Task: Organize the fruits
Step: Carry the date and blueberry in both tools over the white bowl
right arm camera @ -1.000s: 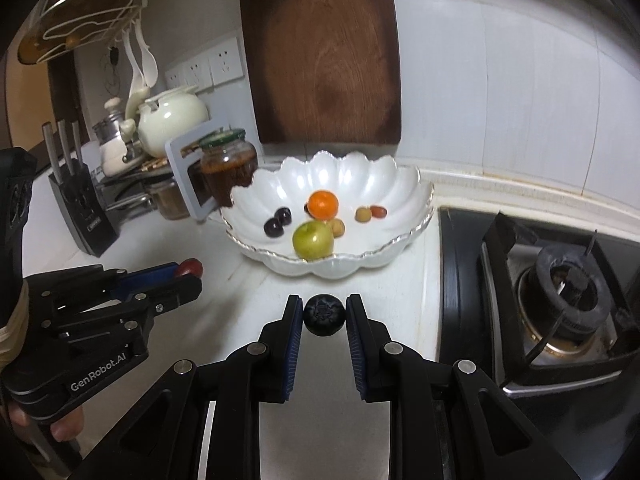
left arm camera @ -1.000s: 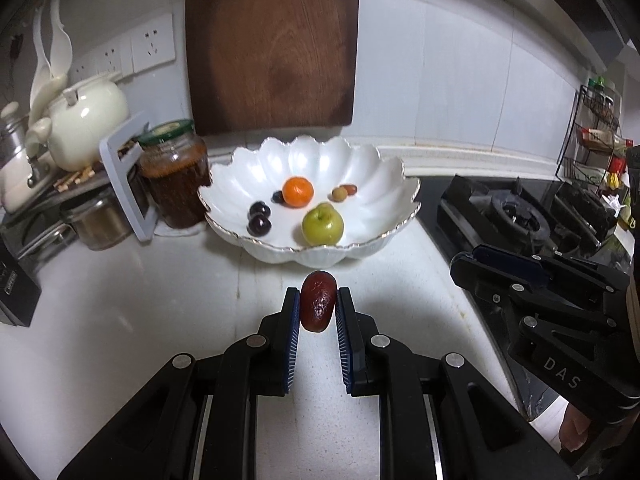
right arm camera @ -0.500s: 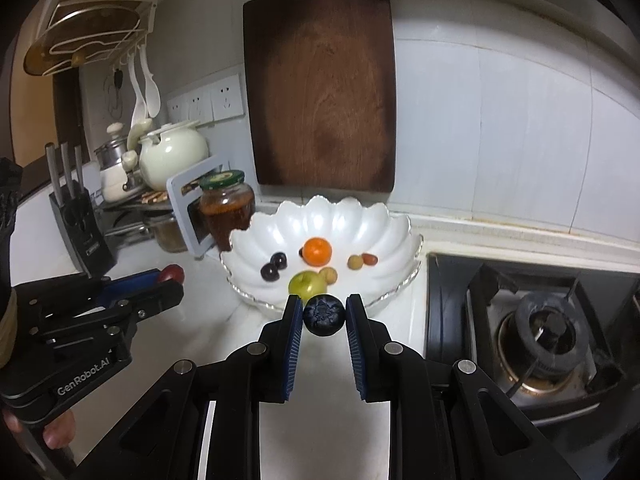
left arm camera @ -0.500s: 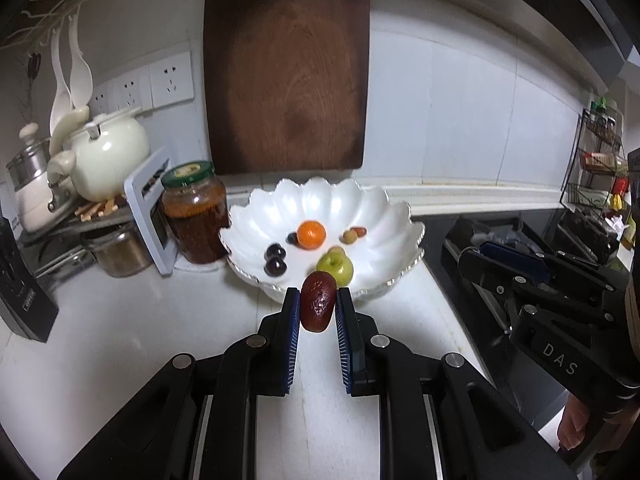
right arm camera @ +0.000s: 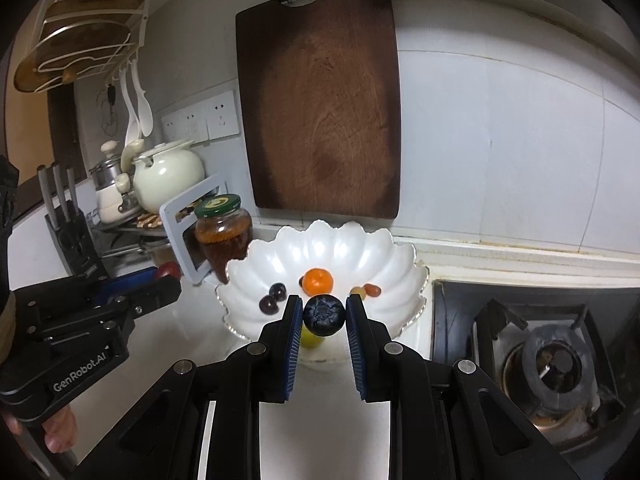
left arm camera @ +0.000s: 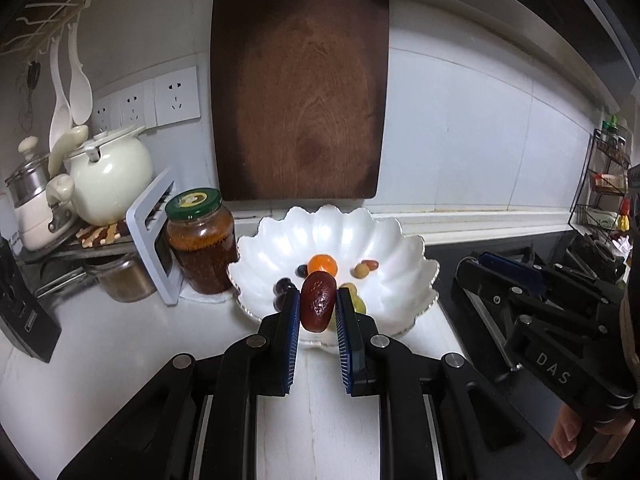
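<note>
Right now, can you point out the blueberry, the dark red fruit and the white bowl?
blueberry (right arm camera: 324, 315): right wrist view, middle of its crowned face.
dark red fruit (left arm camera: 318, 301): left wrist view, middle of its wrinkled skin.
white bowl (left arm camera: 400, 264): left wrist view, bare inner wall, right side.

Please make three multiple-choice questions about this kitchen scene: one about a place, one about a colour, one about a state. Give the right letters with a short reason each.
1. Where does the glass jar with the green lid stand?
A. inside the bowl
B. beside the white scalloped bowl, on its left in the left wrist view
C. on the stove

2. What colour is the round fruit in the right gripper?
A. dark blue
B. yellow
C. white

3. What is the left gripper doing?
A. open, empty
B. shut on a spoon
C. shut on a dark red oval fruit

Answers: 1 B, the jar stands by the bowl's rim; 2 A, it looks like a blueberry; 3 C, both pads press it.
</note>
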Demonstrator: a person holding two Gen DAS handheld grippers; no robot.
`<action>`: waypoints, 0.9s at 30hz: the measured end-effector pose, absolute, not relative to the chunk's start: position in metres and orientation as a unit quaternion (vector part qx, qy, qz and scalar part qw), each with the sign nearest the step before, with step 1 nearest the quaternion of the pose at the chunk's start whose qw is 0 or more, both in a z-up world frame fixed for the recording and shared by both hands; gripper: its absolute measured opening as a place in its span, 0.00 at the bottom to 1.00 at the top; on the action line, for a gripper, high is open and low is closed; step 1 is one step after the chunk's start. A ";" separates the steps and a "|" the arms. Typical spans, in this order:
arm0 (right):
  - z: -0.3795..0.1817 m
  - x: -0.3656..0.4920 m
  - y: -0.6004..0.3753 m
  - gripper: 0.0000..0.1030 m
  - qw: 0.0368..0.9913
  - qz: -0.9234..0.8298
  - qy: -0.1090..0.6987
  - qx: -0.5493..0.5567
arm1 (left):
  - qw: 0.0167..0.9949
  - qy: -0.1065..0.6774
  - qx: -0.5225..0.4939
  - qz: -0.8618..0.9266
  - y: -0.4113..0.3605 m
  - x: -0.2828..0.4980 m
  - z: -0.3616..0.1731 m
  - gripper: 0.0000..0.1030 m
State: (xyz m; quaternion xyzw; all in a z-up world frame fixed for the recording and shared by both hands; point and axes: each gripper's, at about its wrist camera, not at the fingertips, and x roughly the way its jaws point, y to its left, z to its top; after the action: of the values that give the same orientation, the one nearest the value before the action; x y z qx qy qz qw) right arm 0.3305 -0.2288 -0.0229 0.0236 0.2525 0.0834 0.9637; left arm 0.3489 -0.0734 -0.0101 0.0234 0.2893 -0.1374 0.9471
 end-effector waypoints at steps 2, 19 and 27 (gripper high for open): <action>-0.022 0.338 -0.230 0.23 0.964 0.079 0.251 0.023 | 0.947 0.290 0.023 -0.138 -0.074 0.356 -0.007 0.18; -0.018 0.405 -0.240 0.23 0.958 0.067 0.278 0.031 | 0.933 0.331 0.016 -0.138 -0.082 0.434 -0.013 0.18; -0.032 0.438 -0.240 0.23 0.946 0.065 0.317 0.024 | 0.924 0.358 0.040 -0.129 -0.092 0.467 -0.032 0.18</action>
State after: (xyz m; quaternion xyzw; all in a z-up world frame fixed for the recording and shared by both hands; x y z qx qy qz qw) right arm 0.4384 -0.2403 -0.0319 0.0239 0.3168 0.0655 0.9459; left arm 0.4672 -0.0924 -0.0319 0.0402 0.3583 -0.1294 0.9237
